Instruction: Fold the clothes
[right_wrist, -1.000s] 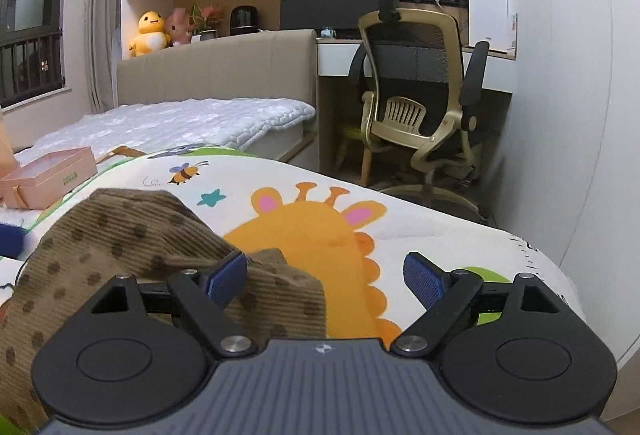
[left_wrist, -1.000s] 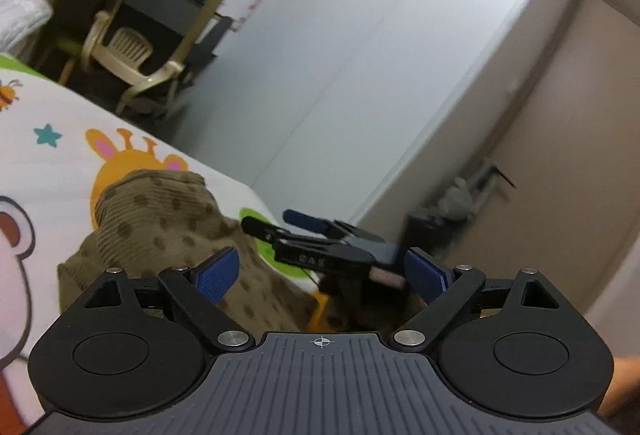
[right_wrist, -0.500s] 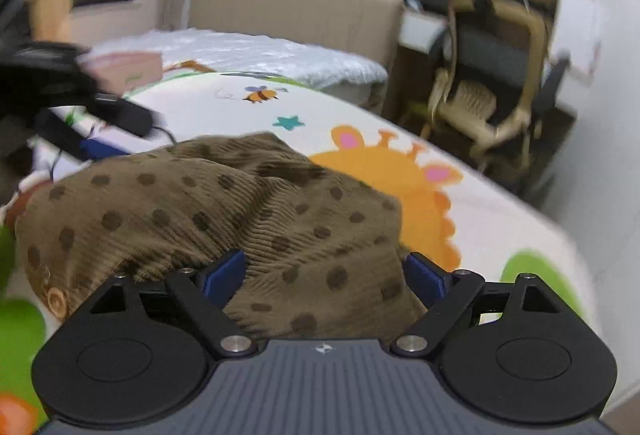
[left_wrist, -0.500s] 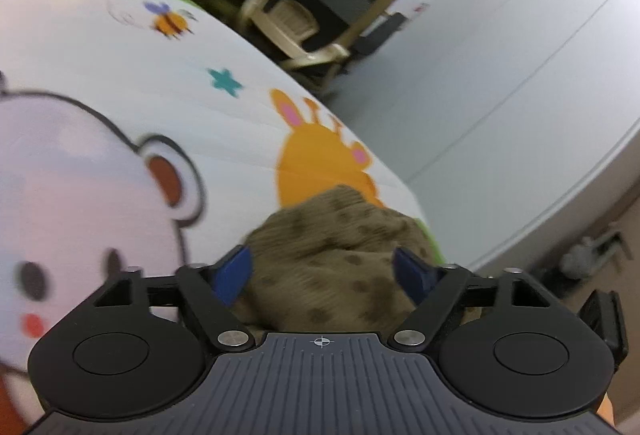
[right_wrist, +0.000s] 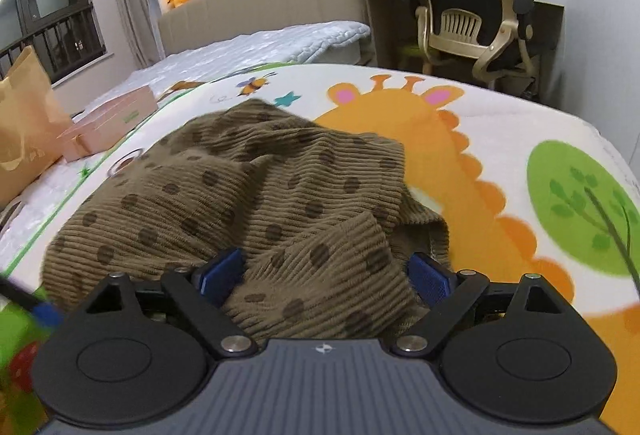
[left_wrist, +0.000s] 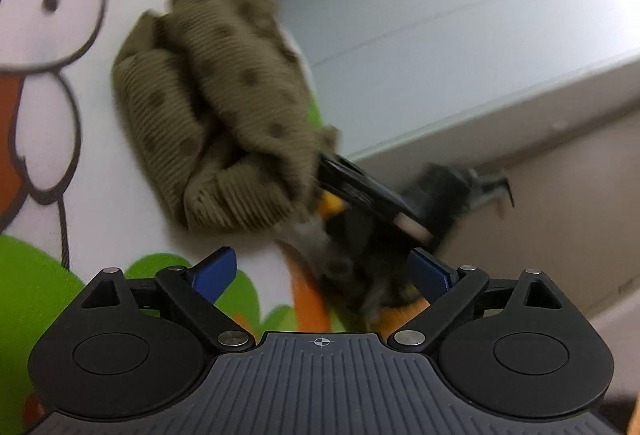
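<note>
A brown corduroy garment with dark dots point(right_wrist: 248, 195) lies crumpled on a cartoon-print mat point(right_wrist: 520, 139). It also shows in the left wrist view point(left_wrist: 216, 115). My right gripper point(right_wrist: 328, 277) is open, with a fold of the garment lying between its blue pads point(right_wrist: 222, 273). My left gripper point(left_wrist: 324, 273) is open and empty, hovering over the mat a short way from the garment. The right gripper appears in the left wrist view point(left_wrist: 372, 195), at the garment's edge.
A pink box point(right_wrist: 108, 123) and a paper bag point(right_wrist: 24, 131) sit on the mat at the left. A bed point(right_wrist: 256, 47) lies behind, a desk chair point(right_wrist: 476, 7) at the back right. A white cabinet wall point(left_wrist: 460, 35) runs beside the mat.
My left gripper has pulled back from the garment and turned, so the garment now lies ahead of it. My right gripper has dropped lower onto the garment's near fold.
</note>
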`<action>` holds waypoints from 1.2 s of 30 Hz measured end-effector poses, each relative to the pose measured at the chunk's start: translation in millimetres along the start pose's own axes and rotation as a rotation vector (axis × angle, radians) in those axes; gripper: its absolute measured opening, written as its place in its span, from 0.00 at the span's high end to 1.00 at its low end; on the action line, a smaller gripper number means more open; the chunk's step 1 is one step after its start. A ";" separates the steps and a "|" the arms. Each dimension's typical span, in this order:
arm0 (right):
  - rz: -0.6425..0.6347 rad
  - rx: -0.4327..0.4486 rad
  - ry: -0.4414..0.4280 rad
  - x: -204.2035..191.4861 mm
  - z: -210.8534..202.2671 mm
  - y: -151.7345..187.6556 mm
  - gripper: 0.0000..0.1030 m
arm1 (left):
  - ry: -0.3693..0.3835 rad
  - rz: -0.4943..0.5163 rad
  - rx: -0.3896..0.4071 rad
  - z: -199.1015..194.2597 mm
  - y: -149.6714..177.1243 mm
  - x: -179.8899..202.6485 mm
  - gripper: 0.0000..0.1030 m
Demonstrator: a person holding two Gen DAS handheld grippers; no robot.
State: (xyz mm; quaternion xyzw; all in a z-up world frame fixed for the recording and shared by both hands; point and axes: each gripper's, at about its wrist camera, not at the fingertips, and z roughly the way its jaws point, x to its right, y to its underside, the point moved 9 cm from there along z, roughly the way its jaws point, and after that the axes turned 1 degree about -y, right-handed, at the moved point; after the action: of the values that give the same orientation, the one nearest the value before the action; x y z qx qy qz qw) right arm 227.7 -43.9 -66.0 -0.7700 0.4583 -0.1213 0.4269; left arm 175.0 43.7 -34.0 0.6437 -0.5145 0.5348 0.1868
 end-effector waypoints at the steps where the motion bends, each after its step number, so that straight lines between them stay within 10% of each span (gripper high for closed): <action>1: -0.003 -0.001 0.001 -5.9 -6.9 4.1 0.12 | -0.021 -0.023 0.027 0.3 -6.3 -6.1 0.07; 9: -0.293 -0.052 -0.208 -106.8 -46.2 40.4 0.09 | -0.335 0.063 0.402 -62.7 -86.8 -36.7 0.07; 12: -0.317 -0.009 -0.121 -80.5 -42.0 16.9 0.09 | -0.335 -0.004 0.469 -94.2 -103.8 -44.1 0.07; 20: -0.381 0.104 0.113 -10.8 -34.9 -46.6 0.09 | -0.170 -0.008 0.261 -69.1 -47.7 -28.5 0.06; 27: -0.223 0.020 0.147 34.3 5.3 -15.2 0.09 | -0.140 0.014 0.136 -9.9 -25.5 -15.3 0.06; 36: -0.112 -0.043 -0.140 -53.2 -4.1 23.2 0.08 | -0.254 -0.018 0.266 -18.7 -82.3 -40.4 0.06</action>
State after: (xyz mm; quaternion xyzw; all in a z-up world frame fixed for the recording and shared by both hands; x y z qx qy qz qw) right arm 182.1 -8.1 -70.4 -0.8100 0.3861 -0.0808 0.4339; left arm 240.8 110.2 -37.3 0.7297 -0.4528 0.5109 0.0386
